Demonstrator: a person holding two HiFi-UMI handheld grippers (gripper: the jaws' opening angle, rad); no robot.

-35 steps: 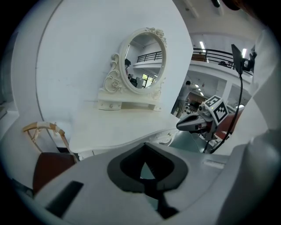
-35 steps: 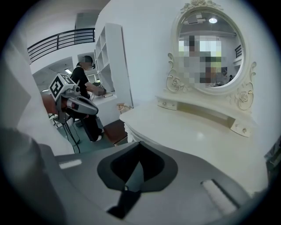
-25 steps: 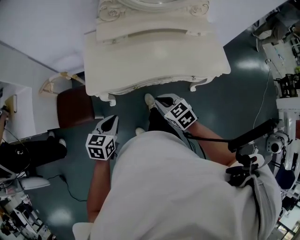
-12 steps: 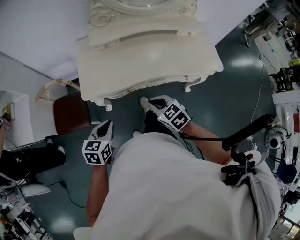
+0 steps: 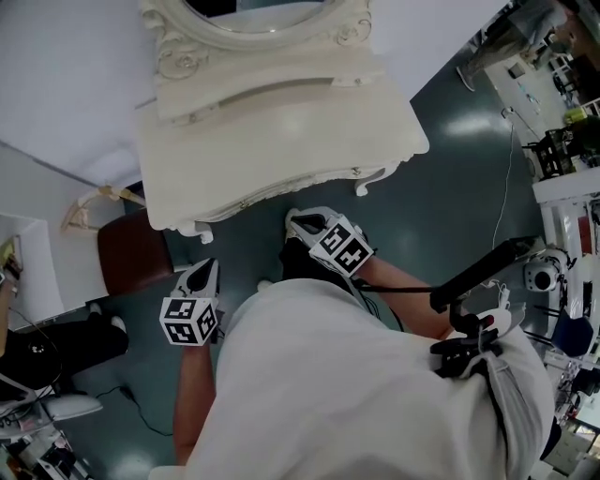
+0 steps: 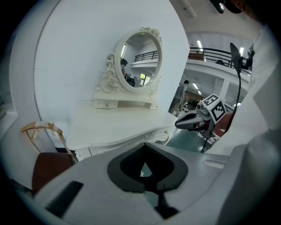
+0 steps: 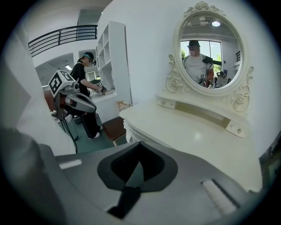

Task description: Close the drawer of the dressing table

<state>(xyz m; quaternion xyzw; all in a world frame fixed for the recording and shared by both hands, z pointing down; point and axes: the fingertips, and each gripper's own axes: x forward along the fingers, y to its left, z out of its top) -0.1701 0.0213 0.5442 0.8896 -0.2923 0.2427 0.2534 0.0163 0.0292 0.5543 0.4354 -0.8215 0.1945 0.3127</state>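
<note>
**A:** Start close in: what are the jaws doing?

**B:** Both pairs are pressed together with nothing between them. The left gripper (image 5: 210, 267) and the right gripper (image 5: 293, 221) hang low in front of the person's body, angled down and forward over the dark floor (image 5: 441, 206).

**A:** And the drawer (image 6: 151, 137), which way from the jaws?

**B:** Ahead of them and a little higher, in the curved front of the dressing table (image 5: 281, 122). A strip of floor lies between, so nothing touches. The right gripper is the nearer one and points at the middle of the front. The left gripper sits further back, towards the corner beside the brown stool (image 5: 136, 253).

**A:** How does the drawer lie?

**B:** Its long axis runs side to side along the front, so a push would go straight away from the person, towards the wall (image 5: 66, 75). In the left gripper view it looks like a cream panel with a small knob. I judge it flush with the front. I see no box pulled out, though the angle is shallow.

**A:** Beyond that?

**B:** The bare cream tabletop (image 7: 193, 132), then the oval mirror (image 5: 253, 14) in its carved frame
</note>
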